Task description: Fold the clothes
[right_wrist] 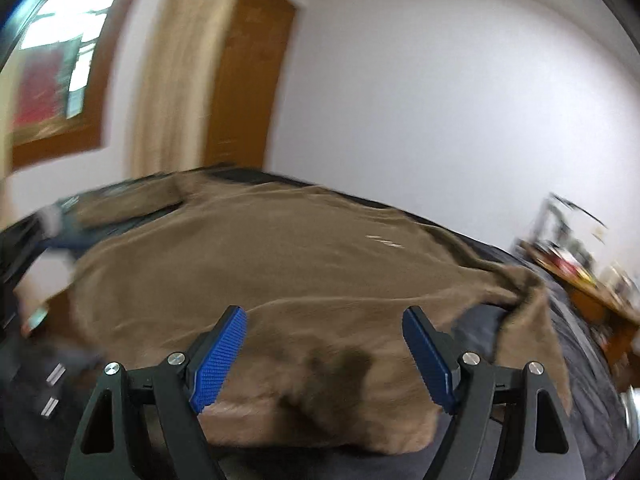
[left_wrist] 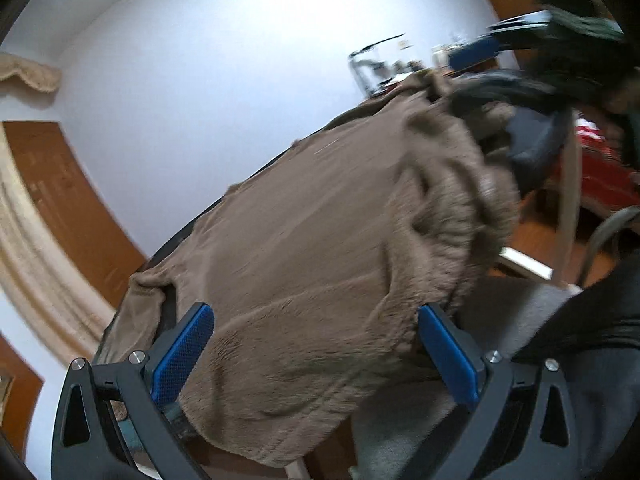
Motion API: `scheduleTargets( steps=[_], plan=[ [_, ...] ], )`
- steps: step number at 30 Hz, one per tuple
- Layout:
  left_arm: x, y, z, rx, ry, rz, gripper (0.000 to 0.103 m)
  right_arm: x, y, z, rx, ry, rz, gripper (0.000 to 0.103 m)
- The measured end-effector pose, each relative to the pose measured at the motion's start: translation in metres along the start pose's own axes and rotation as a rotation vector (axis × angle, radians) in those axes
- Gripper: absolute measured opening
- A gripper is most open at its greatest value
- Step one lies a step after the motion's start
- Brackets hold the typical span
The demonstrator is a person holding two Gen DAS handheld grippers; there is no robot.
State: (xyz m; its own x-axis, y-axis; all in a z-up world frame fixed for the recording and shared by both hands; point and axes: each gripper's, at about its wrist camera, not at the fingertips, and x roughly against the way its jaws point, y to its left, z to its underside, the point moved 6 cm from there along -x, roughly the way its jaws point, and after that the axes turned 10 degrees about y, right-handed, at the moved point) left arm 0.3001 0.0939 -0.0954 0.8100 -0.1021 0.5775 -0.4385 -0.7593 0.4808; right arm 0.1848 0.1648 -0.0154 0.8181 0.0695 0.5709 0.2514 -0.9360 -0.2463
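Brown garment (left_wrist: 304, 240) spread over the dark table (left_wrist: 192, 228); left gripper (left_wrist: 316, 344) and right gripper (right_wrist: 324, 348) both gape, gripping nothing.

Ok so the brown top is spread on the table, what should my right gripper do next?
Probably lower the right hand-held gripper and pinch the brown top at its near hem: its jaws stand open, nothing is held, and the hem lies just below them.
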Motion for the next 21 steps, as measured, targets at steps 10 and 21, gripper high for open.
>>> scheduleTargets(
  steps=[10,21],
  plan=[
    [0.007,0.007,0.004,0.028,-0.032,0.004,0.102,-0.018,0.056,0.032,0.319,0.065,0.143,0.082],
    [0.016,-0.002,0.006,0.018,-0.064,0.028,0.102,-0.023,0.049,-0.007,0.167,-0.083,0.235,0.082]
  ],
)
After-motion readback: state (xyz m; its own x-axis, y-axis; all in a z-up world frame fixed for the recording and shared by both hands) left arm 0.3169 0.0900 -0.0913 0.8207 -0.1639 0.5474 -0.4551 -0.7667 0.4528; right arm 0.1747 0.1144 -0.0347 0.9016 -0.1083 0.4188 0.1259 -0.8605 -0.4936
